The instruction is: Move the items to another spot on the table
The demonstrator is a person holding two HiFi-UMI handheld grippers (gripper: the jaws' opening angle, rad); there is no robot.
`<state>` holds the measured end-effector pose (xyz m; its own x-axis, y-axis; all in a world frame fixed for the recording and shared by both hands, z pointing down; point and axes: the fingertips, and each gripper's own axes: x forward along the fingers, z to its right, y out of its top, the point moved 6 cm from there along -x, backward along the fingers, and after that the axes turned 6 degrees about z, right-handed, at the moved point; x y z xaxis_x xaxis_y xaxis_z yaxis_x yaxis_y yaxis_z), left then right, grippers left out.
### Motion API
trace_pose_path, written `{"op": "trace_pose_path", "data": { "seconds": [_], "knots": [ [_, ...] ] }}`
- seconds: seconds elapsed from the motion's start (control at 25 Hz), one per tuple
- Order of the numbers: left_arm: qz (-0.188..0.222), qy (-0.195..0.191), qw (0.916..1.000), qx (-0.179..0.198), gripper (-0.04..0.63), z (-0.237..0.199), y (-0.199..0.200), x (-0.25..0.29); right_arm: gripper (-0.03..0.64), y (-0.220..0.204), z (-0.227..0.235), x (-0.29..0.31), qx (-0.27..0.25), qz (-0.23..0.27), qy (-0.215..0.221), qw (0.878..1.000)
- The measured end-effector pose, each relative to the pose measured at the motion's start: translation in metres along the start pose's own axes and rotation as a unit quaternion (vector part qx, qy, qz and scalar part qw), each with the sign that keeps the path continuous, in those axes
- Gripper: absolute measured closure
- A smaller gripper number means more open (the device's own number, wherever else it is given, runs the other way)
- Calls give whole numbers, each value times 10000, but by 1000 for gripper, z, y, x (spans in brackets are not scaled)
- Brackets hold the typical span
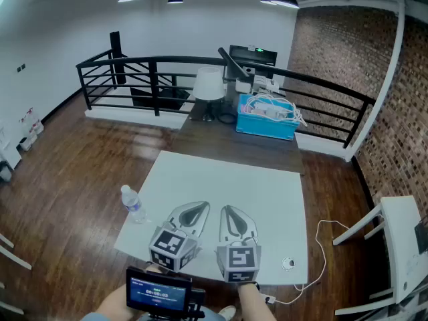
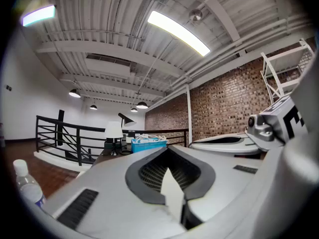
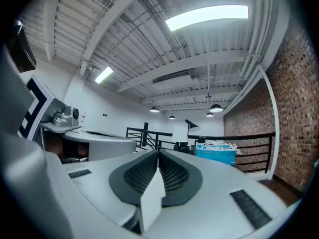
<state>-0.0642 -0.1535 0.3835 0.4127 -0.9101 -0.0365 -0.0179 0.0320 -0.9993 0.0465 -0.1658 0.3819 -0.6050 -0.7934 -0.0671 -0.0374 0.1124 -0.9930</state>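
Observation:
A clear water bottle (image 1: 136, 206) with a white cap stands at the left edge of the white table (image 1: 221, 179); it also shows low at the left of the left gripper view (image 2: 27, 185). A small round object (image 1: 288, 263) lies near the table's front right corner. My left gripper (image 1: 202, 206) and right gripper (image 1: 228, 209) are side by side over the table's front edge, pointing level and away from me. The left gripper (image 2: 167, 150) is shut and holds nothing. So is the right gripper (image 3: 157, 152).
Beyond the table a dark desk carries a white lamp (image 1: 208, 85) and a blue box (image 1: 267, 116) with white cables. A black railing (image 1: 154, 69) runs behind. A white cable (image 1: 322, 246) trails over the floor on the right, near a white stand (image 1: 401, 243).

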Motion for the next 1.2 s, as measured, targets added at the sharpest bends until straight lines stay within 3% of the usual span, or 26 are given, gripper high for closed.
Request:
{"op": "trace_pose_path", "data": {
  "seconds": [0.52, 1.0, 1.08, 1.2],
  "knots": [
    [55, 671, 9977, -47, 586, -55, -3, -46, 588, -2, -66, 37, -20, 22, 760, 9971],
    [153, 1497, 9886, 15, 580, -124, -14, -123, 583, -7, -168, 81, 110, 47, 1689, 9856],
    [179, 1624, 9865, 41, 581, -137, -16, -137, 516, -10, -187, 88, 166, 25, 1839, 9828],
    [164, 1780, 9839, 47, 581, -157, -20, -154, 509, -16, -210, 100, 171, 38, 1974, 9802]
  ]
}}
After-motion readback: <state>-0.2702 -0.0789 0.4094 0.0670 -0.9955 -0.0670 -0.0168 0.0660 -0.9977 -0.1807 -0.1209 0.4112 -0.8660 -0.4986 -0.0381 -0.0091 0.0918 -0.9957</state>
